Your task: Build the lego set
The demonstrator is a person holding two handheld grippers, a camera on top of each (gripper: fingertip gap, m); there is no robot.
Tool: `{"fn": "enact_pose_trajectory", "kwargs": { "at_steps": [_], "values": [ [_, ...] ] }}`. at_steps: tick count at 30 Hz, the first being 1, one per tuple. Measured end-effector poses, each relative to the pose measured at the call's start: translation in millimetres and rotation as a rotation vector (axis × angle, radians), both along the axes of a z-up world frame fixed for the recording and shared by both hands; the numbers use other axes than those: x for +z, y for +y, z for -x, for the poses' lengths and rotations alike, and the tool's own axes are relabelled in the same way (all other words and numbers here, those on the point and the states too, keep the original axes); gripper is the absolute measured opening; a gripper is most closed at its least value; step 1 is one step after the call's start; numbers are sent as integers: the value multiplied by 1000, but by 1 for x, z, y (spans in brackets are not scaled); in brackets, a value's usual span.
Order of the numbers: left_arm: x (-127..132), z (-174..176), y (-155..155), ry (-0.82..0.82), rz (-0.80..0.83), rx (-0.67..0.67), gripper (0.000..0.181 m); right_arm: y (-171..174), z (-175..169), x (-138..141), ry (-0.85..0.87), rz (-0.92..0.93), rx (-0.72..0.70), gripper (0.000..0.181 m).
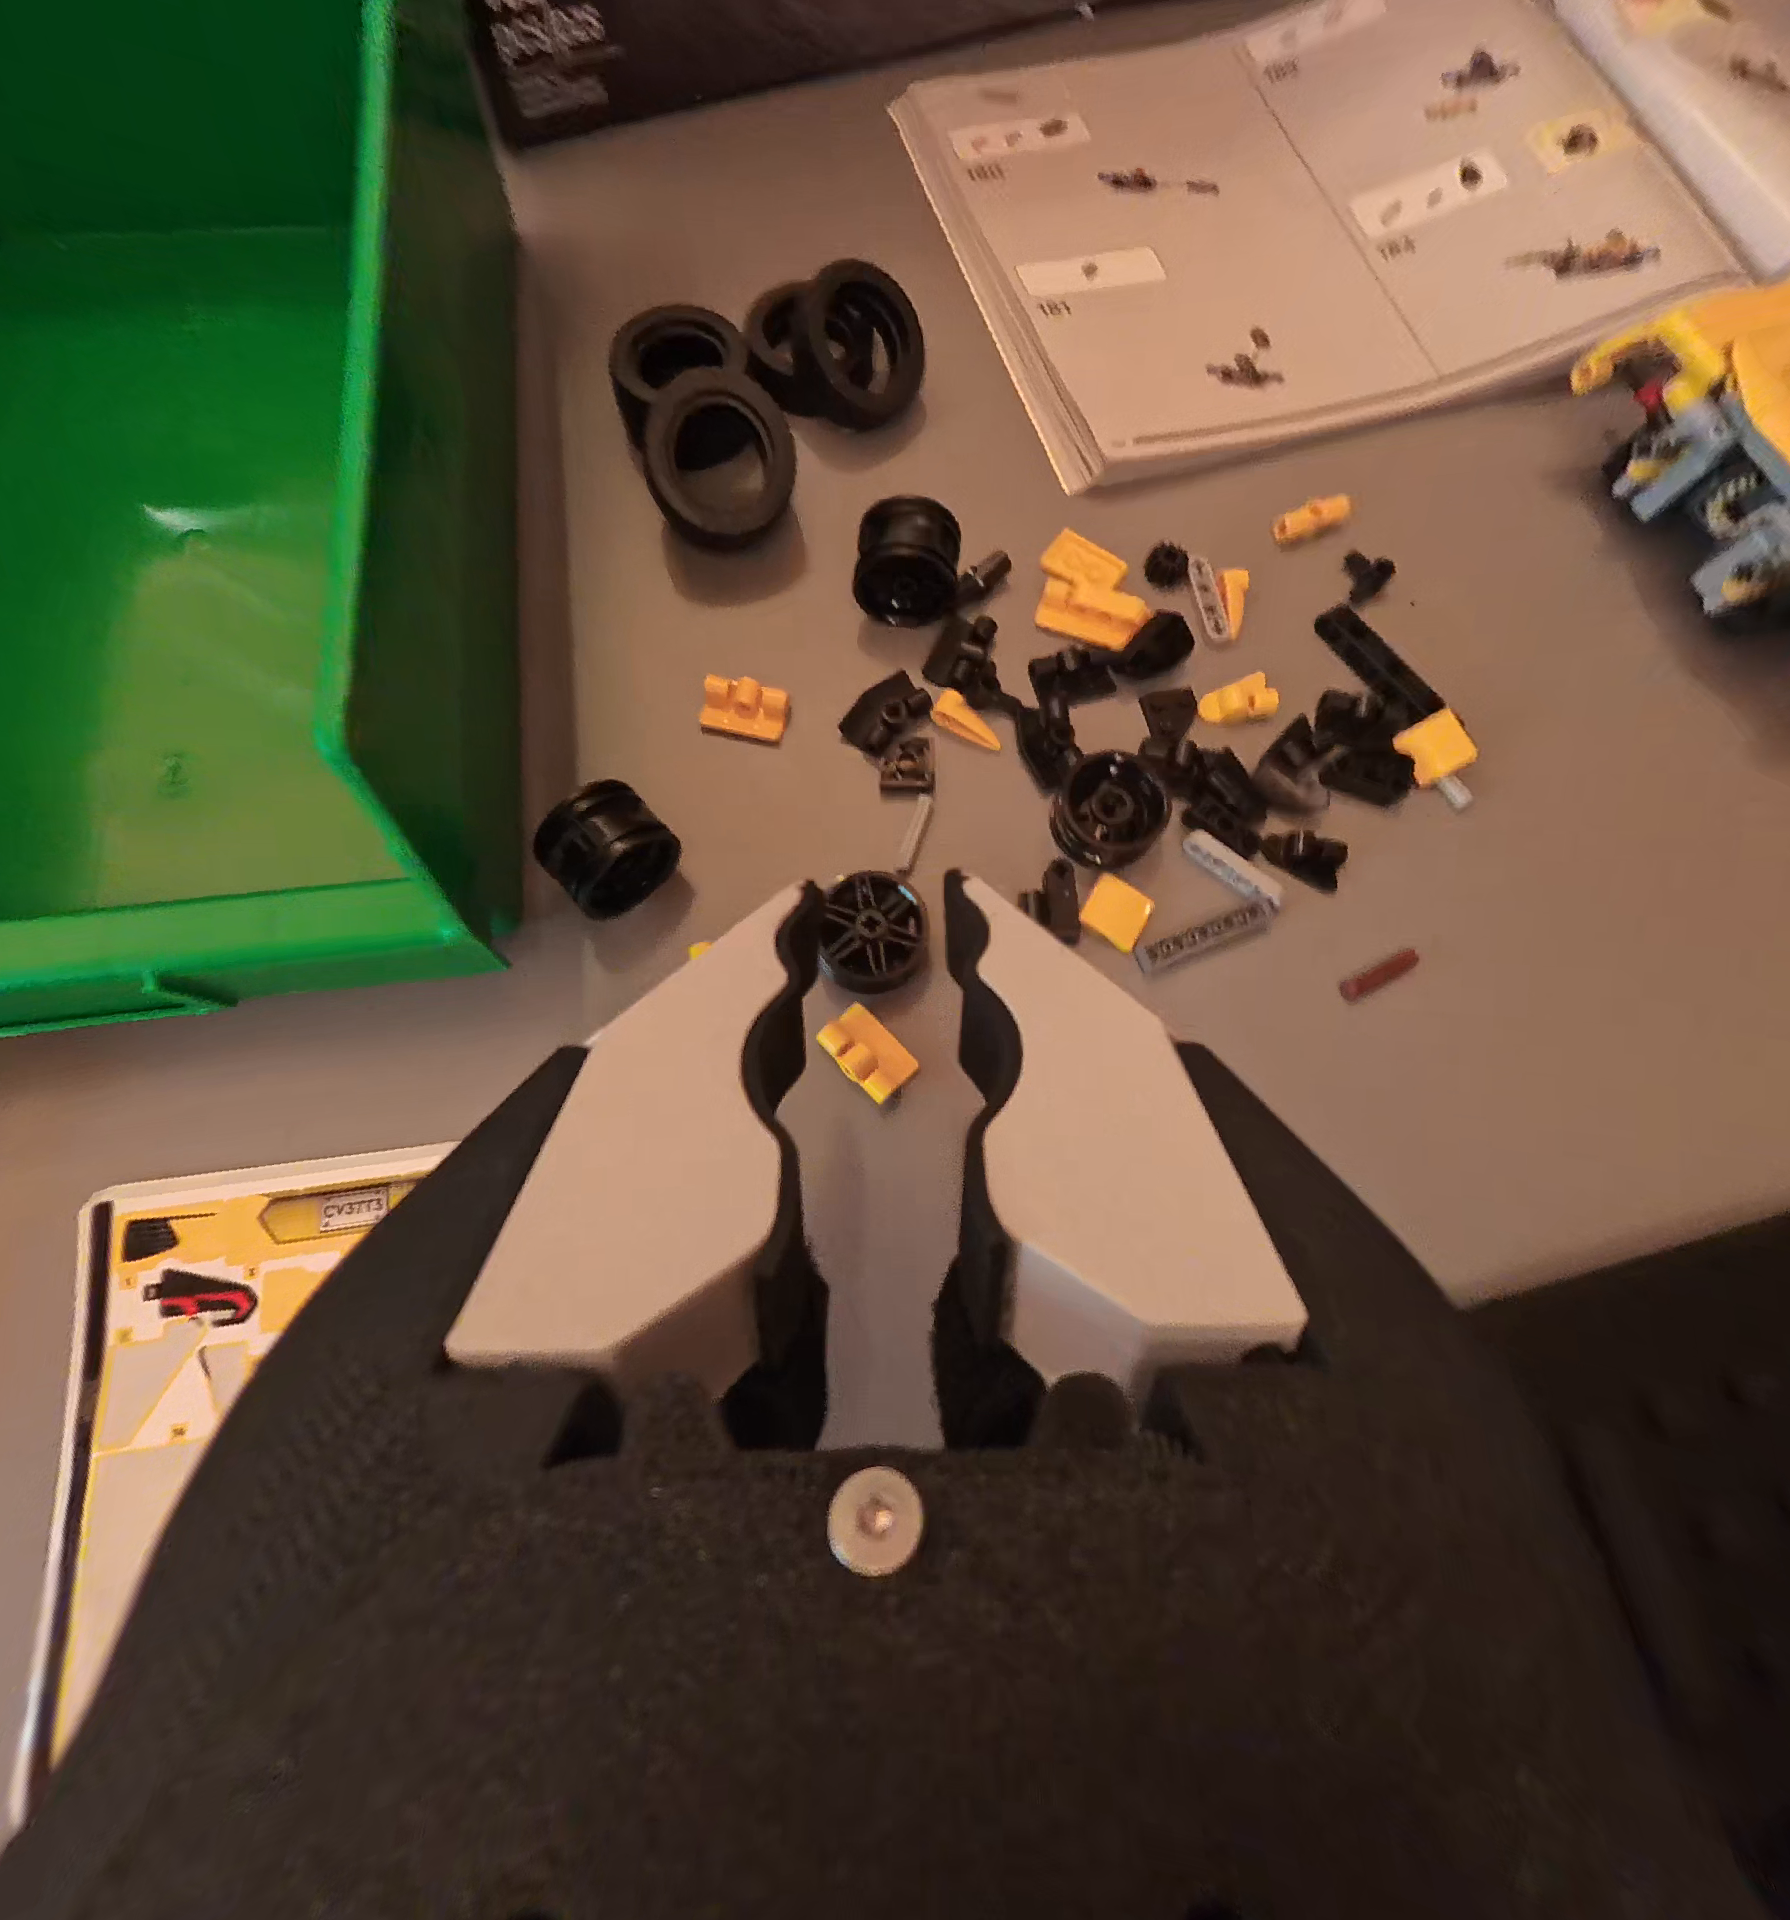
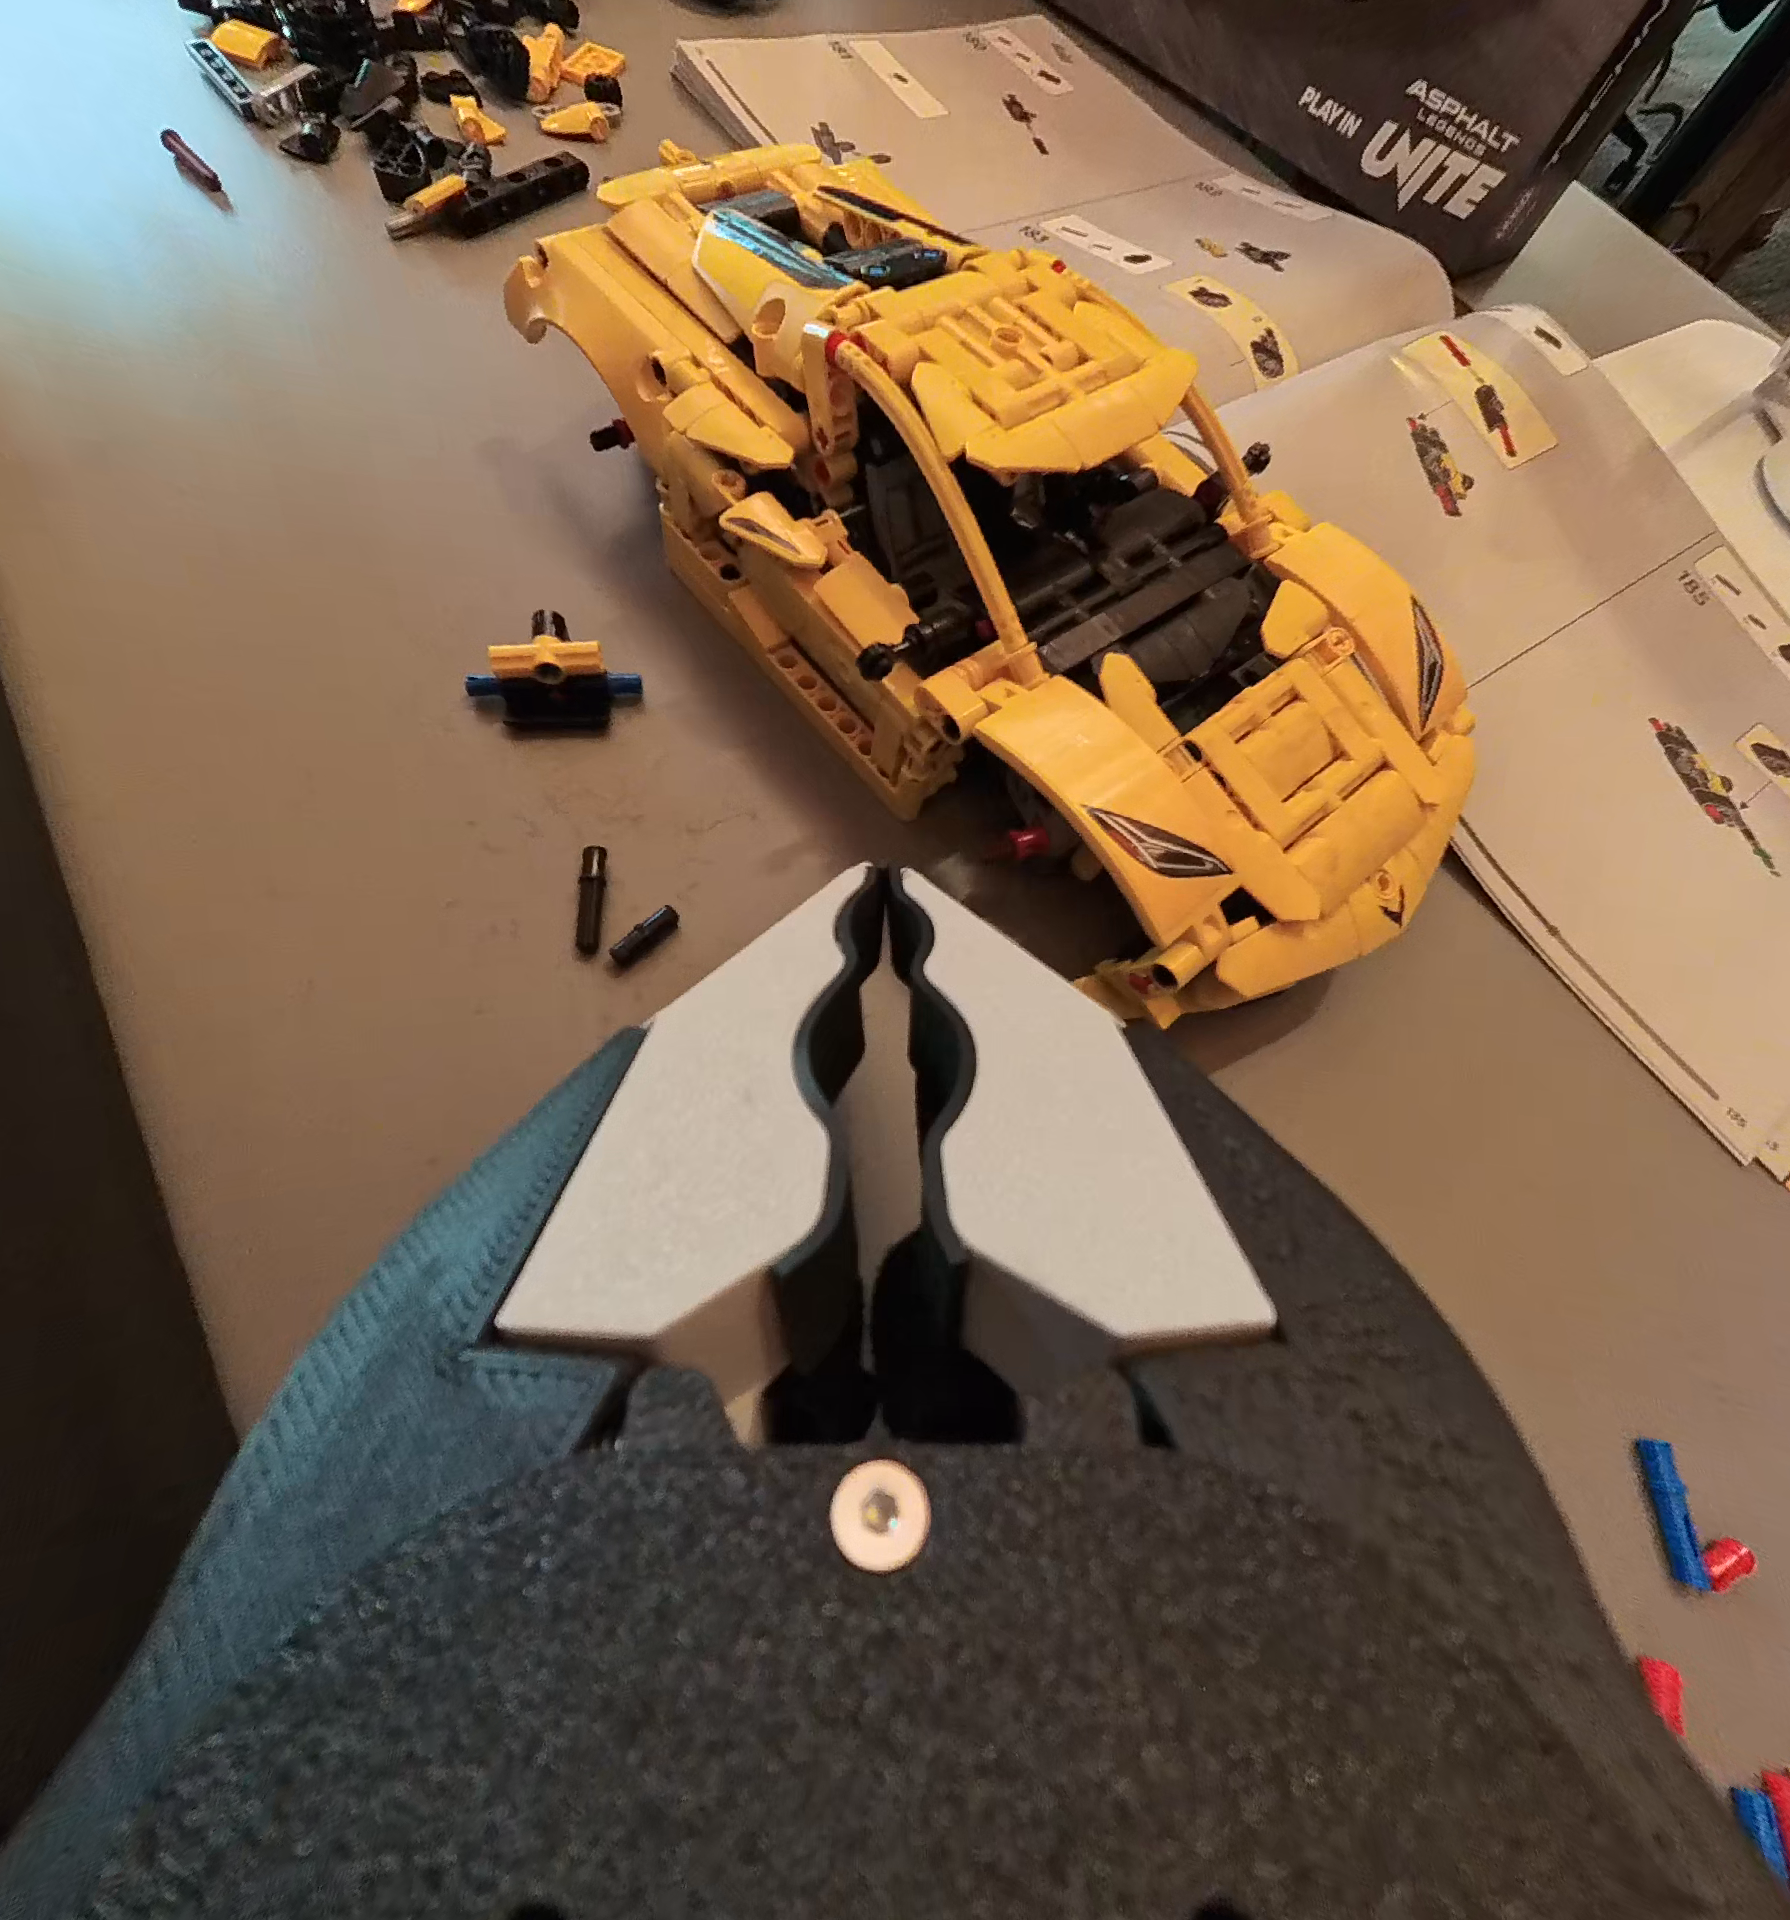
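Left gripper [image 1: 875, 899], fingers moderately apart, brackets a black spoked wheel rim [image 1: 873, 931] on the grey table [image 1: 1493, 1039]. Right gripper [image 2: 888, 883], fingertips nearly touching and empty, faces the yellow Lego car [image 2: 984, 582].

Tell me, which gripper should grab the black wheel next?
Probably the left gripper: it is open with the black wheel rim right between its fingertips. The right gripper is shut, pointing at the yellow car, no wheel near it.

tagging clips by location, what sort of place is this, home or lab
Probably a home hobby table, not a lab: a half-built yellow car, open instruction booklets and loose parts lie on a grey table, with a green bin beside them.
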State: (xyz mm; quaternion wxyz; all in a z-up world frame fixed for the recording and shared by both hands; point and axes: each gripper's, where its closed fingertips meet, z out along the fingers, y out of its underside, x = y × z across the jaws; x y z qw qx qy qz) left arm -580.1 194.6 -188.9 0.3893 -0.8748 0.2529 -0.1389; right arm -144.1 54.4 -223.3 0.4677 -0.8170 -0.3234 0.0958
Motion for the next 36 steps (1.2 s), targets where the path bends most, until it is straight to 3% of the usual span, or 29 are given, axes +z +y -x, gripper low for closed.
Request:
{"fn": "enact_pose_trajectory", "kwargs": {
  "at_steps": [6,16,23,36],
  "values": [
    [-22,-16,-13,57,73,-111,28,0,1,-1,-4,6,5,0],
    [-39,-60,-29,71,35,-236,30,0,0,-5,-14,20,8,0],
    [-33,-94,-32,-11,-3,-288,29,-1,1,-6,-23,19,11,0],
    [-46,-123,-42,34,-5,-364,29,-2,2,-8,-37,17,18,0]
  ]
}}
